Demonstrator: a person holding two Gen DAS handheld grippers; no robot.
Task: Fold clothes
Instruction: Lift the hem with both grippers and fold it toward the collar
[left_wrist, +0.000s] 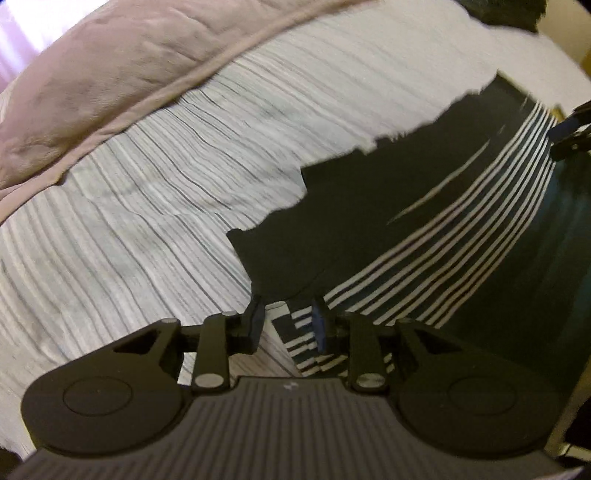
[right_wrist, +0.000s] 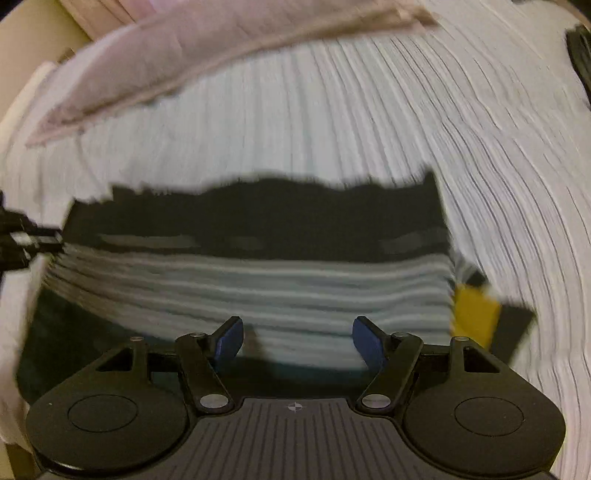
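Note:
A dark garment (left_wrist: 369, 206) with a band of white stripes and a teal part lies spread on the bed. In the left wrist view my left gripper (left_wrist: 287, 322) stands open low over the garment's near left corner, and a striped edge (left_wrist: 301, 332) shows between its fingers. My right gripper (left_wrist: 570, 136) shows small at the right edge of that view, by the garment's far side. In the right wrist view the garment (right_wrist: 258, 221) fills the middle, blurred. My right gripper (right_wrist: 297, 339) hangs wide open above the striped band, holding nothing. A yellow patch (right_wrist: 474, 317) shows at the garment's right edge. My left gripper (right_wrist: 26, 240) shows at the left edge.
The bed is covered by a white sheet with thin grey stripes (left_wrist: 147, 221). A pink blanket (left_wrist: 110, 74) lies bunched along the far side, also the pink blanket (right_wrist: 184, 55) in the right wrist view. A dark object (left_wrist: 502, 11) sits at the far edge.

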